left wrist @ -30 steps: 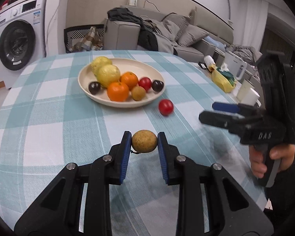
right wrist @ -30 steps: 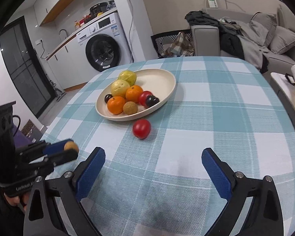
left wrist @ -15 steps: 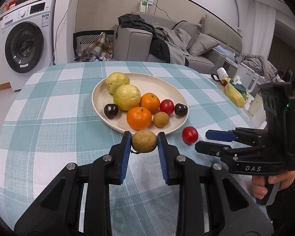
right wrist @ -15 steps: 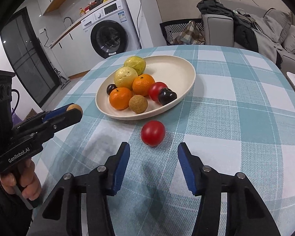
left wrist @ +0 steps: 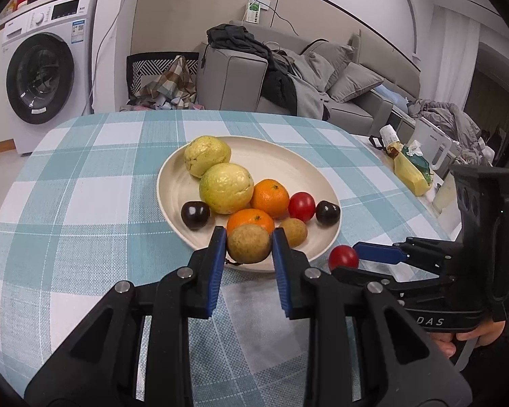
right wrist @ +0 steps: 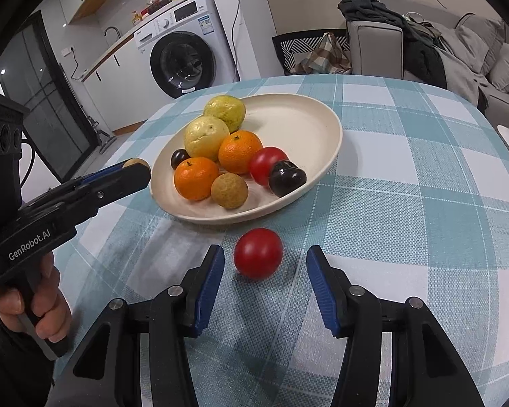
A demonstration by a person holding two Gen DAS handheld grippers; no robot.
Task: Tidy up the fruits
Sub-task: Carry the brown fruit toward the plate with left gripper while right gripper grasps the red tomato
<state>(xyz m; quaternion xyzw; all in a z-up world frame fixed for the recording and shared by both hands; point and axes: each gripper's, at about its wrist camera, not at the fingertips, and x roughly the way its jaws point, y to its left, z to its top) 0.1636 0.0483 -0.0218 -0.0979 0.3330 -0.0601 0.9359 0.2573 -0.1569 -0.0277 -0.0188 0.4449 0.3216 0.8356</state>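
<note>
We've got the left gripper (left wrist: pixel 249 249) clamped on a small brown fruit (left wrist: pixel 248 243), both blue pads pressing its sides, and it hangs right at the near rim of the cream plate (left wrist: pixel 173 183). On that plate sit two yellow-green fruits, two oranges, a red tomato, two dark plums and another brown fruit. One piece is left on the checked tablecloth (right wrist: pixel 407 203): a loose red tomato (right wrist: pixel 258 257), just outside the plate's near edge. Our right gripper (right wrist: pixel 264 278) straddles it, jaws parted, a clear gap on each side, pads not touching.

Now, how will it handle? We'd call that tomato light, smooth-skinned and round, so likely to roll or squirt out if pinched off-centre. It probably bruises or splits under a hard squeeze. Best to take it across its widest part, pads level with the middle, and close gently. The brown fruit looks rougher and firmer, an easier hold, and it needs a free spot among the crowded fruit.
</note>
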